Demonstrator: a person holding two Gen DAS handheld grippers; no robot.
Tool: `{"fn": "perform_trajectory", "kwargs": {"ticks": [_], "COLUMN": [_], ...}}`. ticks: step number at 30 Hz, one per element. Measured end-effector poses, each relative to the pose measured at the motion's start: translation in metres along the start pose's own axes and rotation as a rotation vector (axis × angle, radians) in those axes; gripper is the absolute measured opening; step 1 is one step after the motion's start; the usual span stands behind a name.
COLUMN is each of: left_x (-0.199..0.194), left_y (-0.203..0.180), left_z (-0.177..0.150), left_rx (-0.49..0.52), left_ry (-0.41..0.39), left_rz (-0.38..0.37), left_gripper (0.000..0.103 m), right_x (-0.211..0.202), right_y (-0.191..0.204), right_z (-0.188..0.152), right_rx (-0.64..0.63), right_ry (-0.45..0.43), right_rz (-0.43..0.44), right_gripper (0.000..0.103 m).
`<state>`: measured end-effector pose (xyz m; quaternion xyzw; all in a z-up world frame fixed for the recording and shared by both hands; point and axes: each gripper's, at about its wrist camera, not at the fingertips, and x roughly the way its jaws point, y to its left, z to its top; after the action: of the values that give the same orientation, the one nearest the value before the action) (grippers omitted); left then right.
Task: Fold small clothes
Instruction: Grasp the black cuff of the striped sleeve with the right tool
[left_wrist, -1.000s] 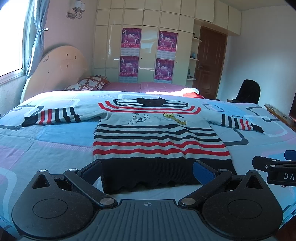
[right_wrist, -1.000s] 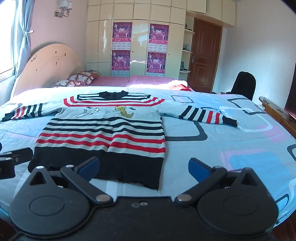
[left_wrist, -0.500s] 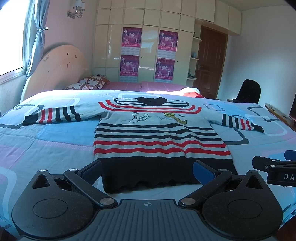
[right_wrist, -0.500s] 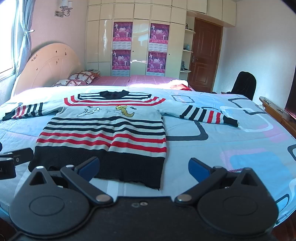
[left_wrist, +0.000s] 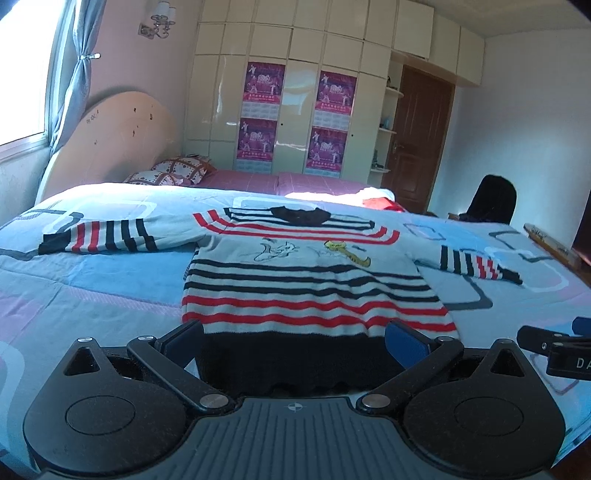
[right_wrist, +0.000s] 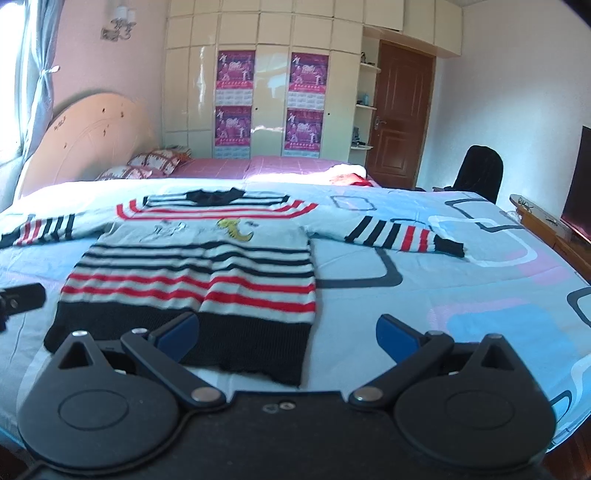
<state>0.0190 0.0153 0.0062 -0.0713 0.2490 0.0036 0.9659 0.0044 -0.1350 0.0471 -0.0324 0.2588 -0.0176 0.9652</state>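
Observation:
A small striped sweater (left_wrist: 303, 284) lies flat on the bed, front up, both sleeves spread out, black hem nearest me. It also shows in the right wrist view (right_wrist: 207, 266). My left gripper (left_wrist: 295, 341) is open and empty, just short of the black hem, over its middle. My right gripper (right_wrist: 286, 332) is open and empty, at the hem's right corner. The right gripper's tip shows in the left wrist view (left_wrist: 554, 350); the left gripper's tip shows in the right wrist view (right_wrist: 18, 299).
The bed (right_wrist: 461, 295) has a light blue patterned cover. A headboard (left_wrist: 122, 144) and pillows (left_wrist: 173, 171) are at far left. A wardrobe (left_wrist: 295, 110), a door (left_wrist: 417, 140) and a dark chair (left_wrist: 491, 199) stand behind. A wooden sideboard (right_wrist: 546, 229) runs along the right.
Both grippers have moved slightly forward toward the sweater's hem. Both stay open and the sweater has not moved.

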Motion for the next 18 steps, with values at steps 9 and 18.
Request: {"fn": "perform_trajectory", "kwargs": {"ticks": [9, 18], "left_x": [0.089, 0.227], "left_y": [-0.015, -0.039], "left_z": [0.058, 0.083], "left_rx": [0.023, -0.038], "left_ry": [-0.032, 0.048], "left_rz": [-0.091, -0.044], "left_gripper": [0.103, 0.103], "right_x": [0.081, 0.259], "right_y": [-0.108, -0.228], "right_z": [0.052, 0.074], "right_rx": [0.231, 0.449], "right_ry": [-0.116, -0.052], "right_rz": [-0.02, -0.118], "right_gripper": [0.1, 0.095]}}
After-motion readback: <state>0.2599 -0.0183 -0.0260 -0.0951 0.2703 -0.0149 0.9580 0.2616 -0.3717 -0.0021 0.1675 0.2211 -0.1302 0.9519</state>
